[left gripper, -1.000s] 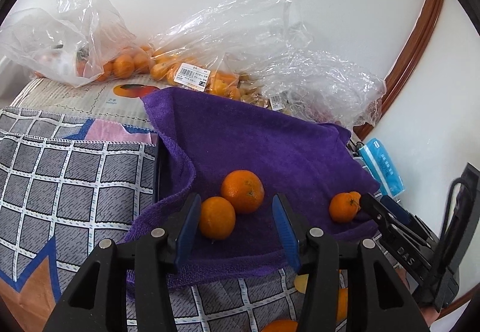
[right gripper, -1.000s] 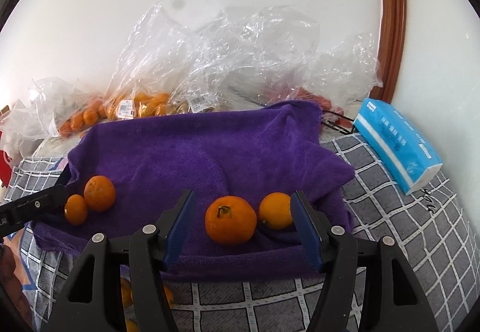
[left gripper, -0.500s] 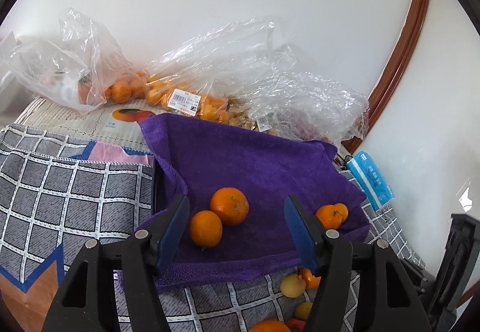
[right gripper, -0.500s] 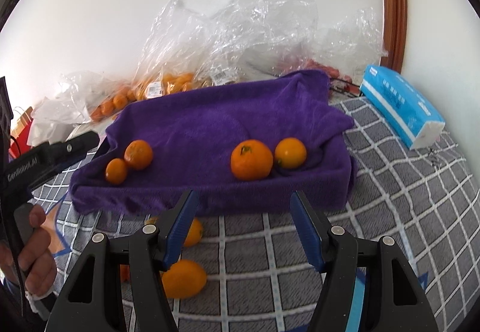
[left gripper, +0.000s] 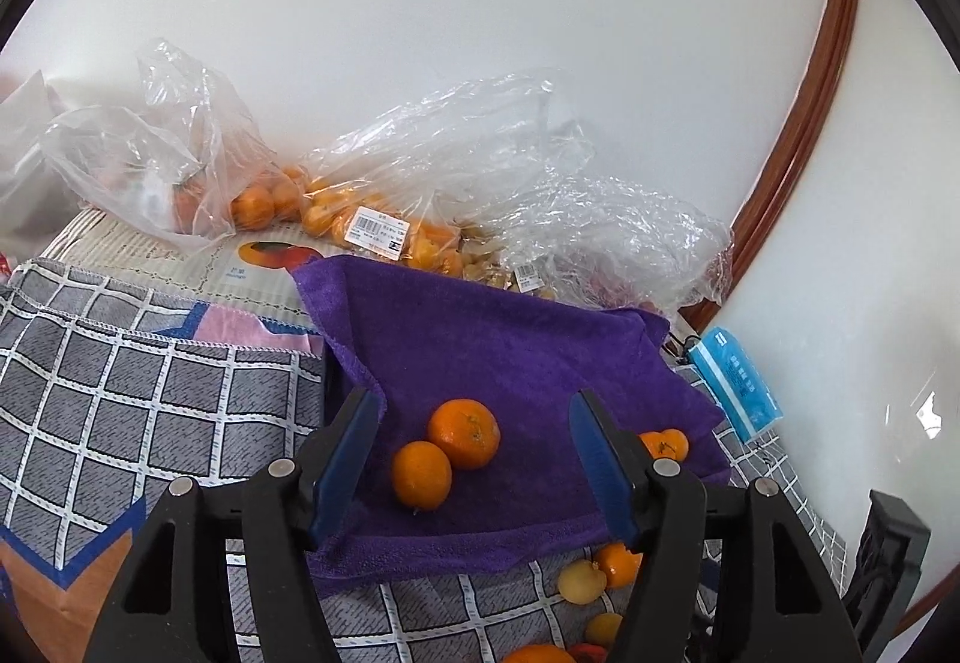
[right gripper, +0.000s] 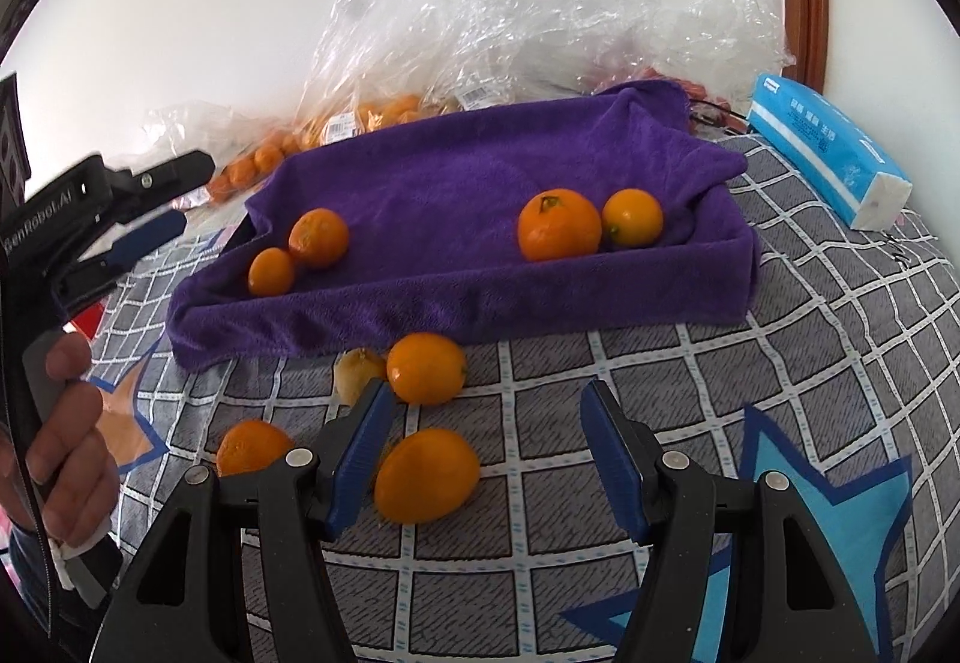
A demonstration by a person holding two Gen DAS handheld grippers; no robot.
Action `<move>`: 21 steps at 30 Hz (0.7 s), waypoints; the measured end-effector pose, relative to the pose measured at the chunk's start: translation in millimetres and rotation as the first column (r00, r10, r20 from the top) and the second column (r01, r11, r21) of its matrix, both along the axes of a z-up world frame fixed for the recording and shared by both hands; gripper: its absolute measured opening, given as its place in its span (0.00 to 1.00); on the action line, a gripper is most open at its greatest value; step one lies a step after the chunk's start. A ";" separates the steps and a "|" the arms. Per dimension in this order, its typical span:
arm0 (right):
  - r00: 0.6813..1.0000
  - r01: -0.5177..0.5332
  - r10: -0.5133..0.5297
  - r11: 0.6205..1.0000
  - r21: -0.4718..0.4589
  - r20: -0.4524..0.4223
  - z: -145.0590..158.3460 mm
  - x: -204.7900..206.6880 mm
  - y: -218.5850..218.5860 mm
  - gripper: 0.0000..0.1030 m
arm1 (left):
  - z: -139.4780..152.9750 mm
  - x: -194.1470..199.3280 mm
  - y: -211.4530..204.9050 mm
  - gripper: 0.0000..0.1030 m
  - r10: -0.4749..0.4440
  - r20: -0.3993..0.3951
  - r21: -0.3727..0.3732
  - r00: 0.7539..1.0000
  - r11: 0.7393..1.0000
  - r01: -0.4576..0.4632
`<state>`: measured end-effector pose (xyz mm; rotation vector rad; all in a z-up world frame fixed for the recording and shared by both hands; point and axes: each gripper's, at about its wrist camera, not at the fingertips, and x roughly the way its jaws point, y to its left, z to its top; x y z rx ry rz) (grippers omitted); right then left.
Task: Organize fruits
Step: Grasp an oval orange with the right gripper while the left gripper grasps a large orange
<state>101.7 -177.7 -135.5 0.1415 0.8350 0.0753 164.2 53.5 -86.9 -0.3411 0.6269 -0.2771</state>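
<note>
Lying on towel (right gripper: 456, 195): four oranges. Loose fruit (right gripper: 427, 474) partly hidden behind right tongs (right gripper: 483, 453). Both tongs wide, empty; left tongs (left gripper: 477, 453).

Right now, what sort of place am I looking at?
Probably a home room: a grey checked cloth covers the surface, clear plastic grocery bags of oranges sit against a white wall, beside a blue tissue pack.

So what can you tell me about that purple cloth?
The purple towel looks like soft, plush fabric draped over something tray-shaped, with raised edges and a sunken middle. It sits on the checked grey cover. Four oranges rest on it in two touching pairs, one pair left, one right. Plastic fruit bags lie behind it.
</note>
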 end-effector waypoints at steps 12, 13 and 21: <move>0.999 -0.044 0.045 0.992 -0.122 0.010 -4.7 -5.4 24.5 0.55 | -6.1 7.3 17.1 0.62 0.051 -0.038 -0.019 0.998 0.998 -0.052; 0.999 -0.047 0.048 0.991 -0.128 0.006 -4.5 -5.3 24.4 0.53 | -6.9 7.8 17.1 0.62 0.051 -0.040 -0.019 0.998 0.998 -0.052; 0.992 -0.107 0.103 0.992 -0.064 -0.073 -17.8 -6.4 18.5 0.32 | -12.6 9.6 11.3 0.62 0.048 -0.054 0.021 0.997 0.999 -0.047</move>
